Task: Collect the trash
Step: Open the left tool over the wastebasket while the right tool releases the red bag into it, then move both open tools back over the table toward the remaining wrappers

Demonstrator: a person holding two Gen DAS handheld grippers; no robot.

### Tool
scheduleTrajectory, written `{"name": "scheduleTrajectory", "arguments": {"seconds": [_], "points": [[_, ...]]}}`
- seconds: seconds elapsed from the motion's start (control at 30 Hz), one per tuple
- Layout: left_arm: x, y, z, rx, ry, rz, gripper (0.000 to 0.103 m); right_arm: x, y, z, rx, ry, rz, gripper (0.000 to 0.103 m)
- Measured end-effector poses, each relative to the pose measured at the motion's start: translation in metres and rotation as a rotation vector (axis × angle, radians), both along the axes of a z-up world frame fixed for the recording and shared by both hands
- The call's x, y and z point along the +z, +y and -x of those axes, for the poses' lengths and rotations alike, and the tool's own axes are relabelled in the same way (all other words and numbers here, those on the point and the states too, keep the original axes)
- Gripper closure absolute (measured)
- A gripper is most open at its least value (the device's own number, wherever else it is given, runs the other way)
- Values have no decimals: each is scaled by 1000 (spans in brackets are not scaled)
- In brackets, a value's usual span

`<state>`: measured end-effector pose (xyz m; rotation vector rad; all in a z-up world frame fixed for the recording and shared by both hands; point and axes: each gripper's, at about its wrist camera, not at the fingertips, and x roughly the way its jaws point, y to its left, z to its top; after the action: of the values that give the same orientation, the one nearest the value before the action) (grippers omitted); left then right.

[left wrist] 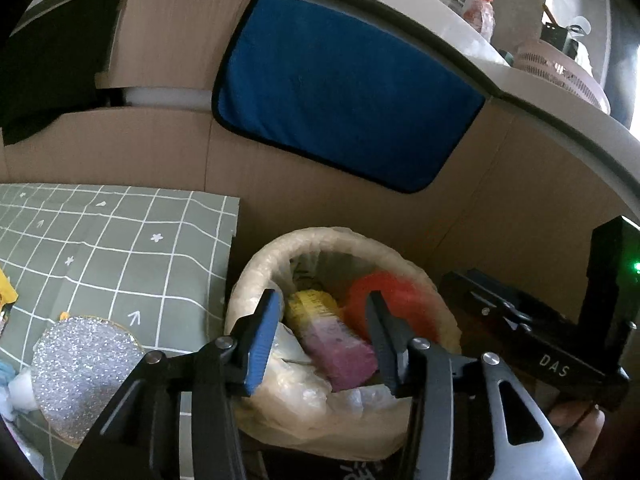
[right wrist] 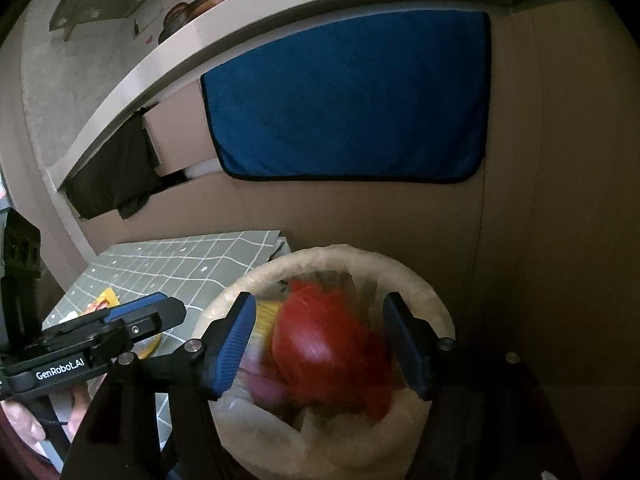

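Home: lined bin (left wrist: 344,412), hanging towel (left wrist: 340,92)

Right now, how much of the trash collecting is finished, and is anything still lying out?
Some is done: the lined bin already holds a yellow-and-pink packet and a red item. Nothing is in hand: the left claw and right claw both stand open over the bin. Left to do: a glittery silver disc and a yellow wrapper still lie on the green checked mat.
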<state>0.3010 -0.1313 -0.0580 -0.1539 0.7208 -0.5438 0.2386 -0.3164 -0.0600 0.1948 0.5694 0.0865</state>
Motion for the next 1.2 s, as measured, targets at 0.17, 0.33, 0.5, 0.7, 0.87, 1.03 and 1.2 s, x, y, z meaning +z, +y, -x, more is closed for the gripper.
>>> {"name": "scheduleTrajectory", "arguments": {"seconds": [0.17, 0.33, 0.5, 0.7, 0.87, 1.03, 1.2], "points": [[3, 10, 4, 33, -12, -8, 57, -1, -2, 0, -1, 5, -14, 39], [9, 34, 20, 101, -50, -27, 57, 0, 6, 4, 45, 10, -15, 39], [21, 77, 46, 190, -75, -17, 57, 11, 38, 17, 112, -26, 62, 42], [32, 147, 81, 326, -94, -16, 57, 18, 87, 24, 170, -42, 127, 45], [26, 222, 115, 494, -65, -12, 57, 18, 126, 27, 249, -25, 124, 44], [4, 286, 153, 629, -27, -26, 57, 16, 169, 39, 408, -5, 104, 45], [-25, 336, 178, 749, 48, 13, 57, 6, 203, 47, 504, 38, 107, 44]]}}
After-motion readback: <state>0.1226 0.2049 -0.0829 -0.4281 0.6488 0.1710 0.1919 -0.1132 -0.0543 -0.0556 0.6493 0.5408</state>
